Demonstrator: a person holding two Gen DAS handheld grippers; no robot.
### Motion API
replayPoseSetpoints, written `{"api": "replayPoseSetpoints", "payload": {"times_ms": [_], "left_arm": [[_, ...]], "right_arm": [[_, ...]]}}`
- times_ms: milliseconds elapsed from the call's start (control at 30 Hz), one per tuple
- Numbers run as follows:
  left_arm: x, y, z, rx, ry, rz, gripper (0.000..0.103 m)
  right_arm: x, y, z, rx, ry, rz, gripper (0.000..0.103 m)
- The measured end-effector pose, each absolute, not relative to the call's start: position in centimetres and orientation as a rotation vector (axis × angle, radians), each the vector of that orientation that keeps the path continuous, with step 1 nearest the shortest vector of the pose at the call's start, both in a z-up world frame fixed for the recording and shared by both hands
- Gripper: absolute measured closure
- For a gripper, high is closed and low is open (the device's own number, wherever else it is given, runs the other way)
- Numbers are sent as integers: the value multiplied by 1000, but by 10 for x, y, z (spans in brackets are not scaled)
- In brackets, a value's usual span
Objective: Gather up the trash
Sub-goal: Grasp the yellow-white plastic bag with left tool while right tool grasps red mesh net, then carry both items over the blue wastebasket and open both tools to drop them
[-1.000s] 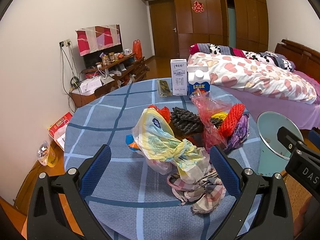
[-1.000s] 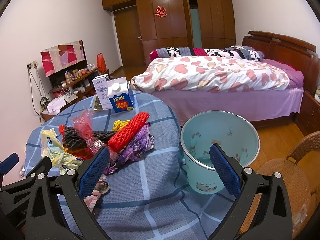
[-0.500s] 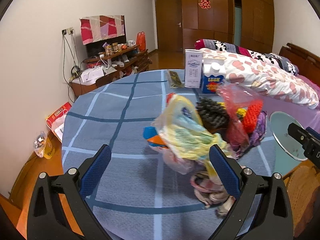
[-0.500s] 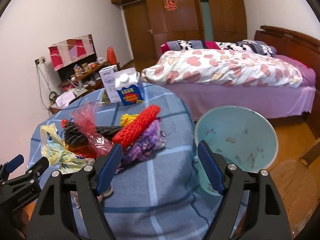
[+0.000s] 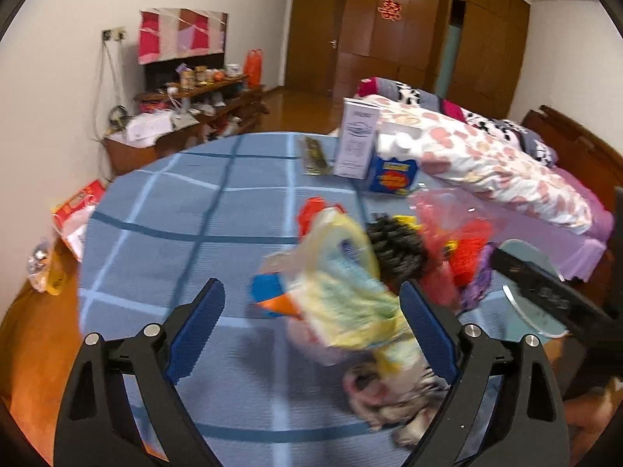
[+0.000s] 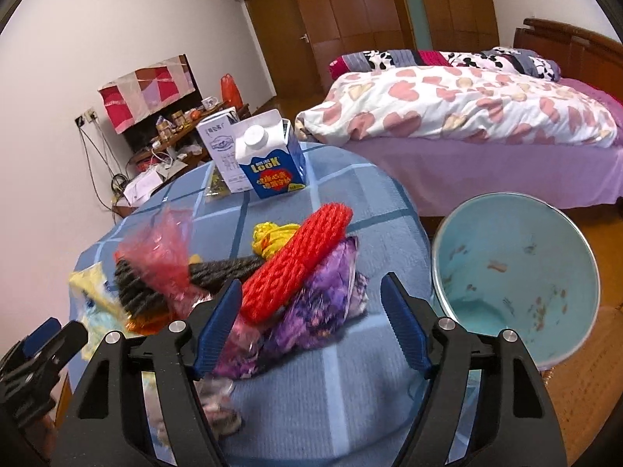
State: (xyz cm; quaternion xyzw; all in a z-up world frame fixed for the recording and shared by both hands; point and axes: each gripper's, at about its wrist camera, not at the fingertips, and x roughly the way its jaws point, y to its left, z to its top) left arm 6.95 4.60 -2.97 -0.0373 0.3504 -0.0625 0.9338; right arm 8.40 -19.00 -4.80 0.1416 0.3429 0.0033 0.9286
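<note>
A heap of trash lies on the round table's blue checked cloth (image 5: 187, 257). In the left wrist view a crumpled yellow plastic bag (image 5: 342, 292) lies between the fingers of my left gripper (image 5: 311, 334). Its jaws are closing, and the pads stand clear of the bag. In the right wrist view a red foam net (image 6: 296, 264) and a purple wrapper (image 6: 323, 303) lie between the fingers of my right gripper (image 6: 311, 327). These jaws are closing too, with no firm grip showing. A teal bin (image 6: 518, 272) stands beside the table on the right.
A black foam net (image 6: 218, 272), a red plastic bag (image 6: 163, 257) and a yellow wad (image 6: 272, 237) lie in the heap. A blue milk carton (image 6: 272, 163) and a white carton (image 6: 222, 148) stand at the far edge. A bed (image 6: 467, 116) lies behind.
Both grippers have moved in toward the heap and their jaws have narrowed. The yellow bag now sits toward the left gripper's right finger. The red net and purple wrapper have come between the right gripper's fingers.
</note>
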Motion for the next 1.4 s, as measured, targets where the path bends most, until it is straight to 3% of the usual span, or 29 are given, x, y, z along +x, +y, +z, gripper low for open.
{"api": "replayPoseSetpoints", "payload": {"times_ms": [133, 267, 300, 367, 400, 467, 967, 1400], "left_arm": [[85, 29, -43, -63, 759, -148, 17], [94, 24, -54, -77, 786, -164, 40], [96, 24, -55, -82, 790, -167, 42], [101, 24, -56, -95, 787, -187, 60], [101, 24, -56, -99, 784, -193, 62], [103, 25, -54, -102, 767, -191, 64], [76, 46, 17, -89, 566, -113, 66], [71, -40, 35, -81, 531, -367, 66]], "right_arm": [[103, -190, -57, 331, 746, 25, 33], [118, -188, -67, 351, 785, 36, 47], [122, -187, -70, 352, 791, 43, 50], [128, -186, -73, 355, 800, 54, 62], [129, -186, -73, 357, 802, 60, 77], [130, -186, -72, 365, 798, 88, 89], [83, -199, -13, 382, 588, 166, 93], [31, -271, 1, 372, 534, -9, 93]]}}
